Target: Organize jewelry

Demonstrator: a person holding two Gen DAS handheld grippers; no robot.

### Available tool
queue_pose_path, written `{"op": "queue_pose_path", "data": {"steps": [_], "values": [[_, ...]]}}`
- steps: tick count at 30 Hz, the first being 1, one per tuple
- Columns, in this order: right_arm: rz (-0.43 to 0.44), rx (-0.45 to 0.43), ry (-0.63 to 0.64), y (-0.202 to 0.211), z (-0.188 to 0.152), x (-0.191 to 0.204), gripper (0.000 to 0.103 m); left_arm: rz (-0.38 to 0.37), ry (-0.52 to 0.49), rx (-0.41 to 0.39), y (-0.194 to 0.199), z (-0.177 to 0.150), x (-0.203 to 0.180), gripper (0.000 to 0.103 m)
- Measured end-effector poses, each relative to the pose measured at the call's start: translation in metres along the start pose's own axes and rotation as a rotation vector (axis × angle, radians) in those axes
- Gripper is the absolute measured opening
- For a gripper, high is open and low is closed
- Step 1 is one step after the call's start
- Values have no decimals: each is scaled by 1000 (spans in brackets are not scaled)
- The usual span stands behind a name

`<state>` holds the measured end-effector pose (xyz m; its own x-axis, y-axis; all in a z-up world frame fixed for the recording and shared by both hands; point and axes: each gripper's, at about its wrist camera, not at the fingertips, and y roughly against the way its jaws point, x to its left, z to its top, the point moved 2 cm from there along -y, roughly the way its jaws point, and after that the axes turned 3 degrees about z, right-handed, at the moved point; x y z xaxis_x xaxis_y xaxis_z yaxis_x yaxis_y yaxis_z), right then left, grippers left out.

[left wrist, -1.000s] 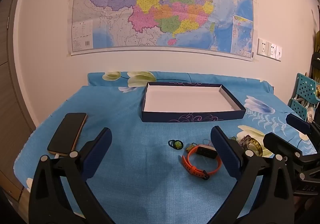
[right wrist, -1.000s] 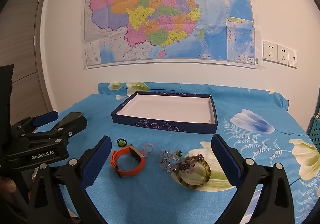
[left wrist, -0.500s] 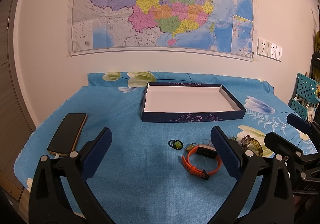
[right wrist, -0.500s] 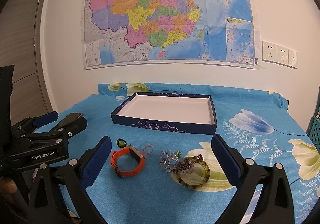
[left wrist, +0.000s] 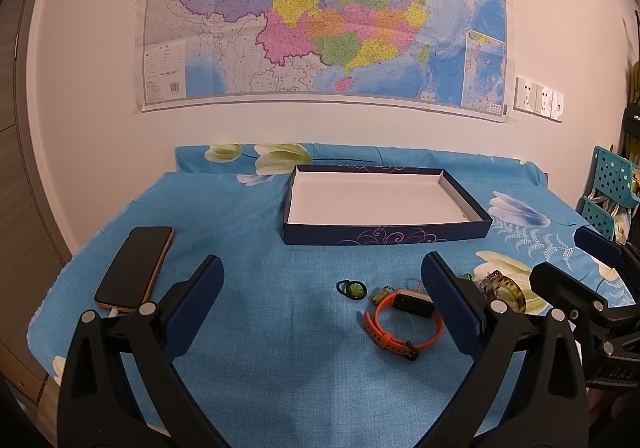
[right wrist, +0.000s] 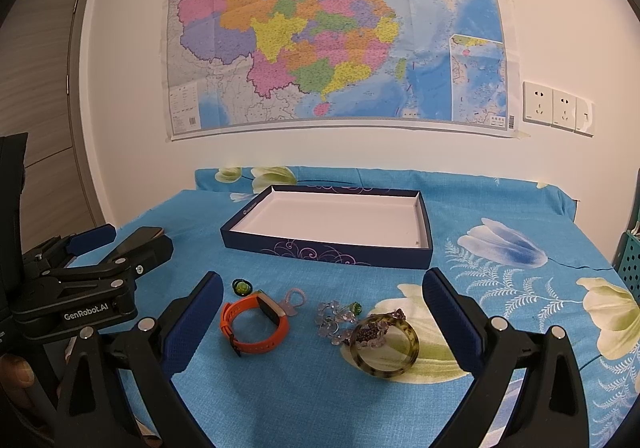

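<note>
A dark blue box (left wrist: pixel 384 238) (right wrist: pixel 332 250) with a white inside stands open and holds nothing on the blue flowered cloth. In front of it lie an orange wristband (left wrist: pixel 402 322) (right wrist: pixel 254 324), a small green ring (left wrist: pixel 352 290) (right wrist: pixel 241 286), a pink hair tie (right wrist: pixel 295 298), a clear bead bracelet (right wrist: pixel 334 322) and a mottled olive bangle (left wrist: pixel 506 290) (right wrist: pixel 384 348). My left gripper (left wrist: pixel 320 308) hovers open just before the ring and wristband. My right gripper (right wrist: pixel 322 324) is open too, low over the cloth, with the jewelry lying between and beyond its fingers.
A black phone (left wrist: pixel 136 268) lies on the cloth's left side. A large map hangs on the wall behind the table. Wall sockets (right wrist: pixel 556 107) sit at the right. A teal perforated rack (left wrist: pixel 608 191) stands beyond the table's right edge.
</note>
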<state>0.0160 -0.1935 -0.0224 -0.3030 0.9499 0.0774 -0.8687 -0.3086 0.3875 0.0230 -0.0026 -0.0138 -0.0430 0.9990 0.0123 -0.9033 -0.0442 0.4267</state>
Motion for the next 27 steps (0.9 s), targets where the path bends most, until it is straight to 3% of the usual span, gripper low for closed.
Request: {"op": "queue_pose_path", "data": {"steps": [27], "values": [[-12,-5,-20,-4,2,-15,96,-46,-31,58,-22,-5,-9,97]]}}
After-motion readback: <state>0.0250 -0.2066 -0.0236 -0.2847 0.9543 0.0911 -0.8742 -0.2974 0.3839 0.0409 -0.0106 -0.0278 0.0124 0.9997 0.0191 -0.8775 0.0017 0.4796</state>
